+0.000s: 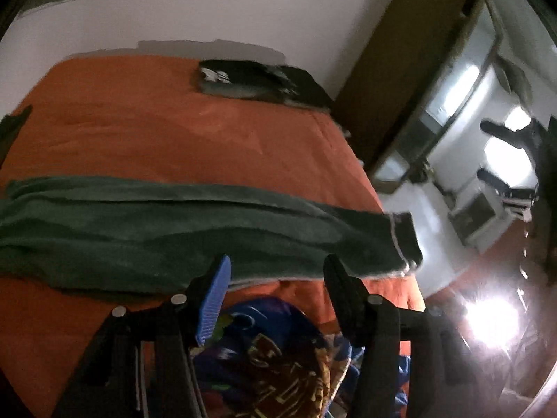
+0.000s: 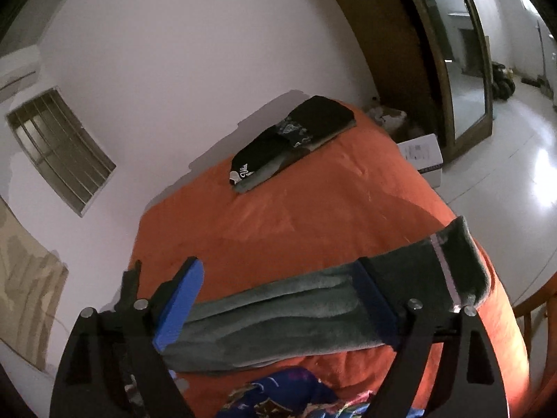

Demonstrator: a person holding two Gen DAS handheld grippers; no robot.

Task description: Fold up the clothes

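green garment (image 1: 195,230): laid as a long folded strip across the orange bedspread (image 1: 139,129), cuffed end overhanging the right bed edge; judged soft, light, limp, best pinched at the ends.
left gripper (image 1: 276,278): fingers wide, nothing held, poised above the strip.
right gripper (image 2: 278,292): fingers wide, nothing held, strip seen between them but below.
printed blue cloth (image 1: 278,355): bunched near the front edge, unfolded.
folded dark stack (image 2: 292,136): set at the far side of the bed.
writing: white print on the stack, unreadable.
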